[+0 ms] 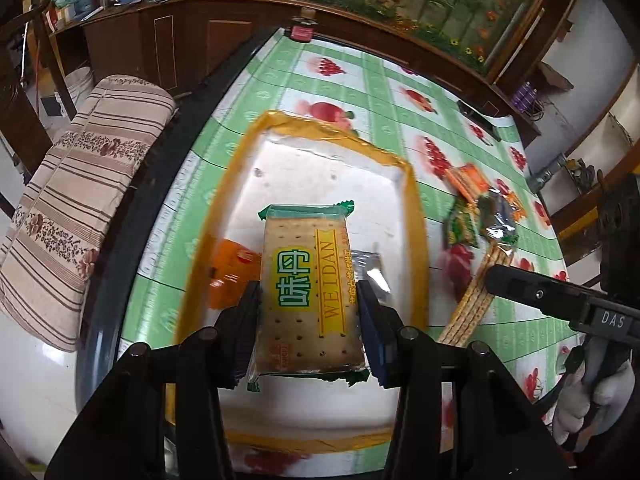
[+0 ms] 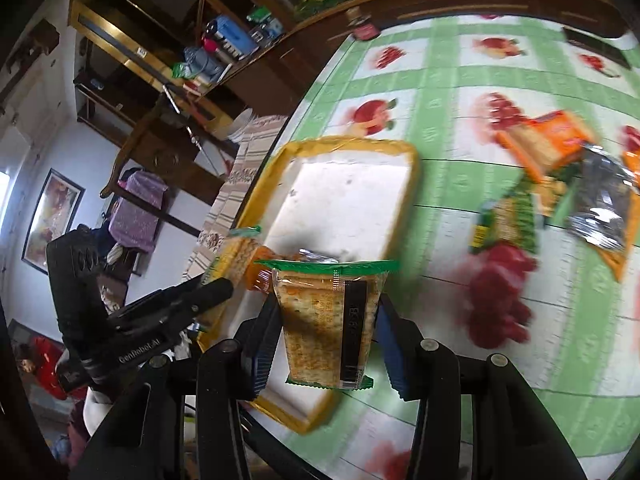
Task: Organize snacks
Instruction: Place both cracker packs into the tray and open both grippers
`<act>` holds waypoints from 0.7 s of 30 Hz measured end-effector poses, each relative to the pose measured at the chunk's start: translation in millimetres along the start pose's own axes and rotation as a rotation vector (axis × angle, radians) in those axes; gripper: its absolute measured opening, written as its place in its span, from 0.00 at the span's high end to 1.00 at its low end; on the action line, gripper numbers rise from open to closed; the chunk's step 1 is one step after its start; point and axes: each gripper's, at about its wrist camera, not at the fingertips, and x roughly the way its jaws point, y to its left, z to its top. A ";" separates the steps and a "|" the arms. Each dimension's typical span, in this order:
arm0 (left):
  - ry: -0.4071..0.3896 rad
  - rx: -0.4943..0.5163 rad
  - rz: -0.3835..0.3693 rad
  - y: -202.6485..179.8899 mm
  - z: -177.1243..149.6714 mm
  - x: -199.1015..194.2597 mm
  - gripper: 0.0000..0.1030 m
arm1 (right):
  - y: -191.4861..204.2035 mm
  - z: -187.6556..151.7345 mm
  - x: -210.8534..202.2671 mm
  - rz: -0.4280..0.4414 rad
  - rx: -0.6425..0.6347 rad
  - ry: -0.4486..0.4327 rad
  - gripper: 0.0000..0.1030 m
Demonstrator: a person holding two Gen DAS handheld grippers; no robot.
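Observation:
My left gripper (image 1: 310, 300) is shut on a green-edged WEIDAN cracker pack (image 1: 306, 292) and holds it over the yellow-rimmed white tray (image 1: 414, 216). An orange snack pack (image 1: 230, 276) and a silver pack (image 1: 372, 266) lie in the tray under it. My right gripper (image 2: 326, 320) is shut on a second cracker pack (image 2: 326, 320), held over the tray's near right edge (image 2: 408, 184). The left gripper (image 2: 208, 292) with its pack shows at the left of the right wrist view. The right gripper (image 1: 500, 276) shows at the right of the left wrist view.
Several loose snack packs (image 1: 480, 208) lie in a pile on the green fruit-print tablecloth (image 1: 360, 92) right of the tray; the pile also shows in the right wrist view (image 2: 560, 184). A striped cushioned chair (image 1: 80, 184) stands at the table's left edge. A wooden cabinet (image 1: 224, 36) runs behind.

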 end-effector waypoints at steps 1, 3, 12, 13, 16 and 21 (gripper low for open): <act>0.003 0.001 0.000 4.4 2.2 1.7 0.57 | 4.6 2.9 6.3 -0.002 -0.004 0.005 0.54; 0.011 0.001 -0.003 10.8 8.0 7.6 0.57 | 14.6 11.9 20.9 -0.019 -0.019 0.012 0.54; 0.042 0.047 -0.028 18.5 39.8 42.2 0.57 | 13.9 43.2 69.8 -0.085 0.019 0.035 0.55; 0.049 0.054 -0.031 17.6 42.9 46.9 0.57 | 11.1 45.9 74.7 -0.088 0.035 0.038 0.55; 0.065 0.061 -0.039 14.6 48.9 57.8 0.57 | 3.5 50.9 80.5 -0.104 0.060 0.041 0.55; 0.062 0.066 -0.046 12.4 55.4 63.4 0.57 | -2.0 58.7 86.6 -0.128 0.077 0.033 0.55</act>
